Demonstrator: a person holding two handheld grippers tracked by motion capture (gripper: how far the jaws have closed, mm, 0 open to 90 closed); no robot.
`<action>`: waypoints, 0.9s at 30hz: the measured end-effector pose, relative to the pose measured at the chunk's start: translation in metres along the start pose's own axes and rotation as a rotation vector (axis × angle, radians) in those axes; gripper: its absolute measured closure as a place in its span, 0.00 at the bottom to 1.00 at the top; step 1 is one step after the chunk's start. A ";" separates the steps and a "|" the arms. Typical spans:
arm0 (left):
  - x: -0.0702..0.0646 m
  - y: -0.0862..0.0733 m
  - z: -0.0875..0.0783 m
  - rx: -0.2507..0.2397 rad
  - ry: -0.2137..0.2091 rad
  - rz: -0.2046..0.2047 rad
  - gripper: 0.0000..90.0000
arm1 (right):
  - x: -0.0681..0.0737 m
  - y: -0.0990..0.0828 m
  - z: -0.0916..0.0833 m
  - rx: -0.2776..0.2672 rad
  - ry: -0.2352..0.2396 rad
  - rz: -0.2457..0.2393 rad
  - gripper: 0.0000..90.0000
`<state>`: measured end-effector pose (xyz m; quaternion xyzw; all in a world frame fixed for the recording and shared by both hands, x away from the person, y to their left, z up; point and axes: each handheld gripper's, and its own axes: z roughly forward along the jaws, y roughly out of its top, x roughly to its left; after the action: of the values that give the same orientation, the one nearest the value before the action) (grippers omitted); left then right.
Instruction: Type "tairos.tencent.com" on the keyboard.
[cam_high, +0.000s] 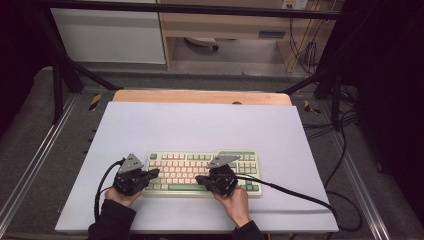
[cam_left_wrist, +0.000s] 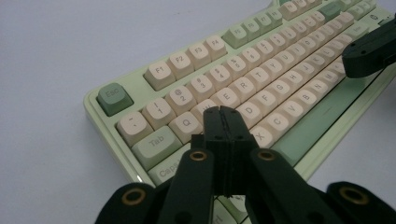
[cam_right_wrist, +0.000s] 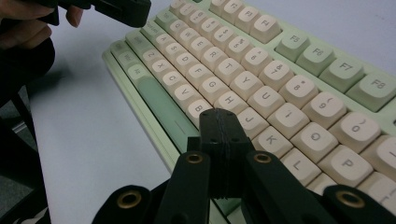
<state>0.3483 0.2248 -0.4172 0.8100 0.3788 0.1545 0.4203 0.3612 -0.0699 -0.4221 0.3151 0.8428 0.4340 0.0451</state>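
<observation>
Green and cream keyboard (cam_high: 202, 173) flat on the white table top (cam_high: 200, 130), near the front edge, in the middle. Pale cream letter keys, green keys at the edges, long green space bar along the near side.

Left gripper (cam_left_wrist: 226, 112) closed tight, 2 black jaws pressed flat together, nothing between them. Tip low over the left part of the keyboard, close to the W, S and D keys; cannot tell if touching. From above, left gripper (cam_high: 156, 173) at the left end of the keyboard, pointing right, held in the left hand (cam_high: 122, 195).

Right gripper (cam_right_wrist: 223, 114) closed tight too, jaws together, nothing held. Tip low over the bottom letter row, by the H and J keys, next to the space bar; cannot tell if touching. From above, right gripper (cam_high: 199, 179) over the near edge of the keyboard, pointing left, held in the right hand (cam_high: 235, 202).

2 tips pointing at each other, a little apart. Black cable (cam_high: 295, 192) running off to the right across the table top.
</observation>
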 end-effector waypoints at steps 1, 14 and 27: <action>0.000 0.000 0.000 0.000 0.000 0.000 1.00 | 0.000 0.000 0.002 0.002 0.003 0.003 1.00; 0.000 0.000 0.001 0.005 -0.001 0.004 1.00 | -0.001 0.003 0.015 0.011 0.012 0.008 1.00; 0.000 0.000 0.001 0.007 0.000 0.005 1.00 | 0.001 0.002 0.019 0.020 0.007 -0.003 1.00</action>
<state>0.3491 0.2244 -0.4180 0.8123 0.3774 0.1543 0.4171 0.3682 -0.0553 -0.4316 0.3128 0.8477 0.4266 0.0396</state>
